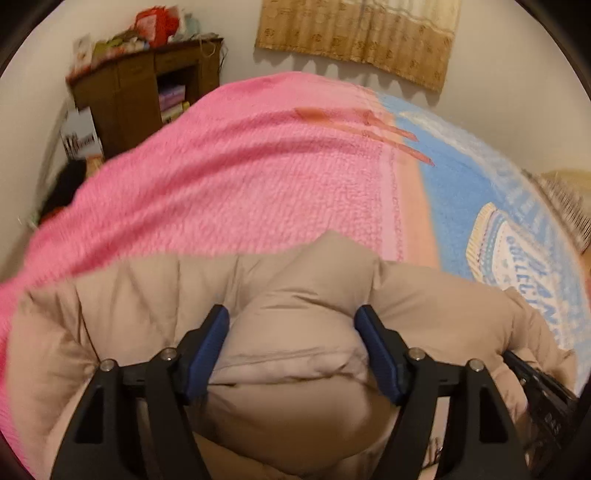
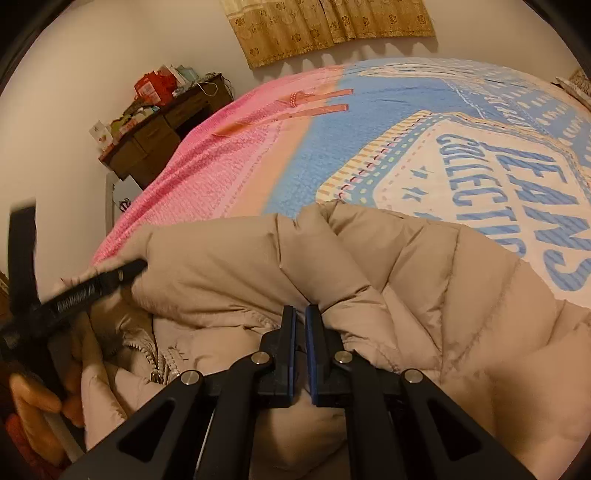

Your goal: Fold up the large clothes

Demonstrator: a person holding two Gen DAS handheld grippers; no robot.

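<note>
A puffy beige down jacket point(image 1: 147, 295) lies bunched at the near edge of a bed. My left gripper point(image 1: 291, 317) stands open above it, and a rounded fold of the jacket bulges up between its blue pads point(image 1: 216, 332). In the right wrist view the jacket point(image 2: 406, 277) shows its zipper point(image 2: 159, 365) at the lower left. My right gripper point(image 2: 301, 310) is shut, its tips pinching a gathered ridge of the jacket's fabric. The left gripper's black finger point(image 2: 92, 284) and the hand point(image 2: 33, 402) that holds it appear at the left edge.
The bed carries a pink and blue cover point(image 1: 240, 166) with large printed lettering point(image 2: 535, 206). A dark wooden cabinet point(image 1: 140, 96) piled with clutter stands by the far wall, left of the bed. A patterned tan curtain point(image 2: 325, 26) hangs on the wall behind.
</note>
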